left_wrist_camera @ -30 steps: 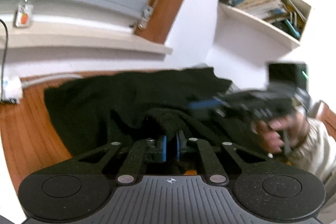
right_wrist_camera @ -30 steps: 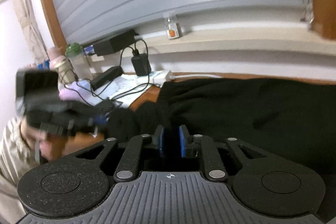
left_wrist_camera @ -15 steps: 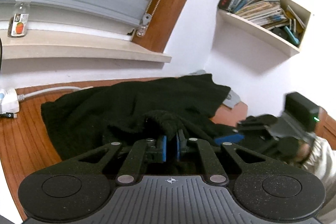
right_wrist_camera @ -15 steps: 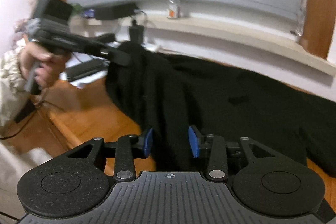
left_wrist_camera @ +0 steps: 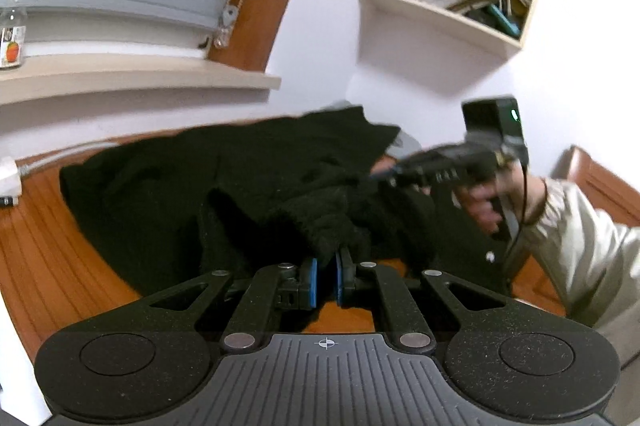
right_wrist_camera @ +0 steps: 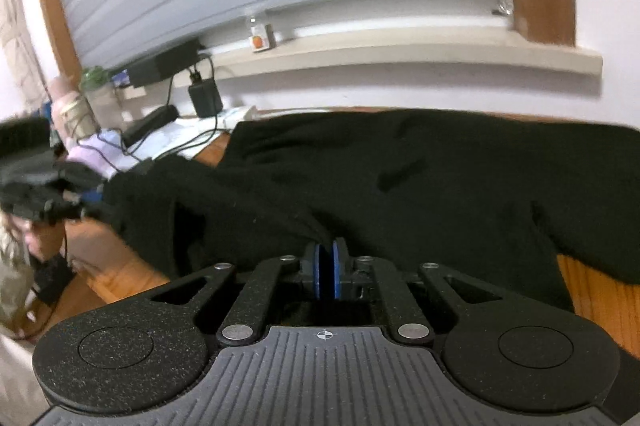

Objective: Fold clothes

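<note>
Pinching a bunched fold of the black garment (left_wrist_camera: 248, 186), the left gripper (left_wrist_camera: 325, 276) has its blue pads closed on the fabric near the table's (left_wrist_camera: 36, 250) front edge. The right gripper (right_wrist_camera: 326, 268) is likewise clamped on a fold of it. Most of the garment lies spread across the wooden table, below the windowsill (right_wrist_camera: 400, 56).
</note>
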The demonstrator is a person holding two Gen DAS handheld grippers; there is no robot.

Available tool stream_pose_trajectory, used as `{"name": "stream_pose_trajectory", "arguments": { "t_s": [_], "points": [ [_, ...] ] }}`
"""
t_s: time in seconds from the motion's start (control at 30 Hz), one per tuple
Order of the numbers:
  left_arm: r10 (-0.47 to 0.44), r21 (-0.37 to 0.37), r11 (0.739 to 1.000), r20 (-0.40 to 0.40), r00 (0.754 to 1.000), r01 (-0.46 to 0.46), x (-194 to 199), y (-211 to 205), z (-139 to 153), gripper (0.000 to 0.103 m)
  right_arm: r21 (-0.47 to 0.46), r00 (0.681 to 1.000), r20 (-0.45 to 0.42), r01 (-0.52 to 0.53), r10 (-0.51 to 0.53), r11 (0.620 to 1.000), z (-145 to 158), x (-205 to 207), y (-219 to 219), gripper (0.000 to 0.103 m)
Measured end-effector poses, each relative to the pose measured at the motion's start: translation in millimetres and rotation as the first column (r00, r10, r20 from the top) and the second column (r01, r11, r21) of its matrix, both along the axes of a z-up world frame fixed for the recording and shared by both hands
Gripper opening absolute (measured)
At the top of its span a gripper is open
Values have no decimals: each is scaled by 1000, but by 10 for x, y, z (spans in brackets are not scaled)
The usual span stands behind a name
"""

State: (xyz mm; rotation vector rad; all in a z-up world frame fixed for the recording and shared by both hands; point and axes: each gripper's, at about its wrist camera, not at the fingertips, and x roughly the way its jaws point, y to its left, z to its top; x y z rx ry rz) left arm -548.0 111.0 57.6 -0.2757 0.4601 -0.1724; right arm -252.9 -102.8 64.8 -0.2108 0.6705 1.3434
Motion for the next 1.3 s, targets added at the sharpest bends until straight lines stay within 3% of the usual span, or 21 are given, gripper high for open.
{"name": "stream_pose_trajectory", "arguments": {
  "t_s": [0.13,0.17,0.3,0.37,0.47,0.6,0.63,0.67,0.77,0.9,0.97,1.2,1.3],
  "points": [
    [-30,11,999,-53,998,30,-7,-80,-132,9,9,997,-72,33,-32,999,-45,112,2,10],
    [-33,14,999,-64,997,34,2,-91,-163,9,10,995,-88,41,-40,999,-55,135,5,15],
    [-33,0,999,-80,996,33,8,-91,-217,12,2,999,-45,24,-24,1000,-29,68,-1,17],
    [-18,-16,1000,-64,998,17,10,-62,-184,29,-2,1000,-23,15,-15,1000,-16,34,-4,18],
    [3,-66,998,-35,999,-5,39,13,-132,37,-8,1000,9,3,-3,1000,5,-17,-8,18],
    [21,-126,992,-22,1000,-24,178,96,-123,37,11,995,93,-27,26,1000,149,-190,-15,21],
    [29,-124,992,-19,999,-31,216,98,-127,32,17,993,114,-36,34,999,186,-234,-17,23],
    [33,-119,992,-7,999,-34,241,91,-109,22,23,990,131,-48,44,999,216,-287,-18,24],
    [42,-99,994,36,998,-38,280,53,-30,13,39,979,165,-125,117,991,282,-453,-10,25],
    [8,-51,999,87,996,-4,325,-42,137,13,40,950,180,-265,254,963,305,-682,56,32],
    [-15,-22,1000,90,996,17,364,-85,190,13,37,929,213,-318,303,947,336,-779,102,42],
    [-93,45,995,80,992,90,453,-196,259,13,-66,851,332,-410,407,910,361,-916,319,43],
    [-73,36,997,74,995,70,459,-170,229,13,-84,845,335,-414,417,906,331,-896,421,40]
  ]
}}
